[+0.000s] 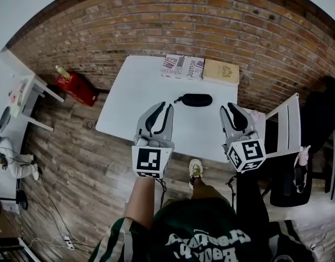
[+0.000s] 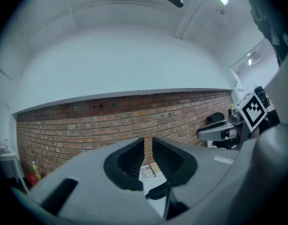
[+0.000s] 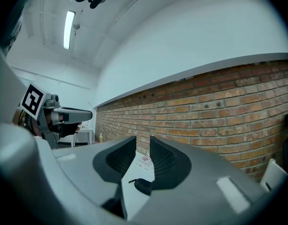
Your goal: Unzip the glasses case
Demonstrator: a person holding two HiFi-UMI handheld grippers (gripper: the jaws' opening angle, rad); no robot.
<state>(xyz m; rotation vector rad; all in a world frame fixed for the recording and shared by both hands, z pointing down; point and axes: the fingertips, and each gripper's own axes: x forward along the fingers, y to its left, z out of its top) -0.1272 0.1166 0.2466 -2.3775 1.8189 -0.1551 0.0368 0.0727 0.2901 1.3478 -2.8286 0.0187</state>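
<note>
Black glasses case (image 1: 193, 99): lies flat and closed on the table, beyond your tool tips and between the lines of your two grippers, touching neither. A short pull tag sticks out at the end nearer your left gripper. It shows low between the jaws in the left gripper view (image 2: 158, 191) and in the right gripper view (image 3: 143, 185), but further off than the jaws, not inside them.
Left gripper (image 1: 161, 109): you hold it level over the near part of the table. Its jaws stand a narrow gap apart (image 2: 148, 142) with nothing between the pads.
Right gripper (image 1: 233, 110): level, beside the left one and well apart from it. Its jaws stand a narrow gap apart (image 3: 143, 142) and carry nothing.
Table (image 1: 140, 91): white top, under both tools.
Printed book (image 1: 183, 67): at the far edge, beyond the case from your tools.
Tan book (image 1: 221, 71): just beside the printed book, on your right gripper's side.
Brick wall (image 1: 173, 15): straight ahead of both tools, behind the table.
Red box (image 1: 76, 87): on the floor, off to the outside of your left gripper.
White chair (image 1: 285, 121): just outside your right gripper.
</note>
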